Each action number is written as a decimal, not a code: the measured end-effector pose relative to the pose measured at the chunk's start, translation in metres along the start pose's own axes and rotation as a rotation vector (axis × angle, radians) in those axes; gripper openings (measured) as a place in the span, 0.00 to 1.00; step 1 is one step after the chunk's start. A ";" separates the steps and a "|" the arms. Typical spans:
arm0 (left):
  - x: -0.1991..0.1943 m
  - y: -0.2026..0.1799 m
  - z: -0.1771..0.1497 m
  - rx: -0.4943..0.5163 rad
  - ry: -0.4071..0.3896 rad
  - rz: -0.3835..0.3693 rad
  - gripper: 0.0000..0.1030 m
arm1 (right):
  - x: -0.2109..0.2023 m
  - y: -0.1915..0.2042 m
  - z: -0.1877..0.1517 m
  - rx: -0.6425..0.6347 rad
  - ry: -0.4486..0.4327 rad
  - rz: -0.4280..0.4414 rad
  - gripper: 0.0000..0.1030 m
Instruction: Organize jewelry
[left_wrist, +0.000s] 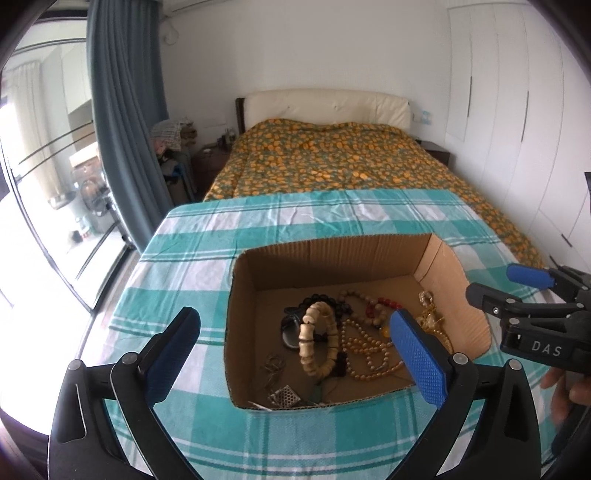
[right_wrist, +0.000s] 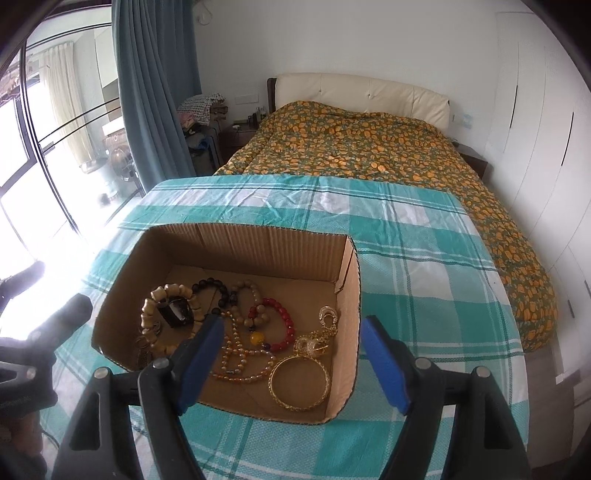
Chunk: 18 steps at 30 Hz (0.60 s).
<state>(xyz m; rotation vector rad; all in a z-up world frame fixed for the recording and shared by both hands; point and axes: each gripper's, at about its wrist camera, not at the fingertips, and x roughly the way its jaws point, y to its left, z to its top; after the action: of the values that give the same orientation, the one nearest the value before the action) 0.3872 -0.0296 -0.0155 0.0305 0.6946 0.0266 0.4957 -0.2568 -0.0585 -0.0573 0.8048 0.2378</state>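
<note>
Both wrist views look down, close, at the cardboard box from its near side.

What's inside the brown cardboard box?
The open brown cardboard box holds a chunky cream bead bracelet, a red bead bracelet, a gold bangle, a dark bead bracelet and tan bead strands. The right gripper's fingers cover part of the strands.

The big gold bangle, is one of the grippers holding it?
No, the round gold bangle lies flat on the floor of the brown cardboard box, and the right gripper hangs open above it, holding nothing.
</note>
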 end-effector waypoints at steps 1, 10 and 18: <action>-0.004 0.002 0.000 -0.007 -0.008 0.008 0.99 | -0.007 0.000 -0.001 0.005 -0.008 0.002 0.76; -0.035 0.009 -0.001 -0.010 -0.042 0.062 1.00 | -0.058 0.013 -0.007 0.002 -0.079 -0.053 0.80; -0.062 0.011 -0.005 -0.021 -0.018 -0.001 1.00 | -0.090 0.018 -0.013 0.033 -0.079 -0.014 0.80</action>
<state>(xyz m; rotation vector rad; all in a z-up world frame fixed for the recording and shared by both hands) 0.3364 -0.0206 0.0209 0.0105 0.6759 0.0326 0.4221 -0.2582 -0.0018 -0.0226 0.7290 0.2118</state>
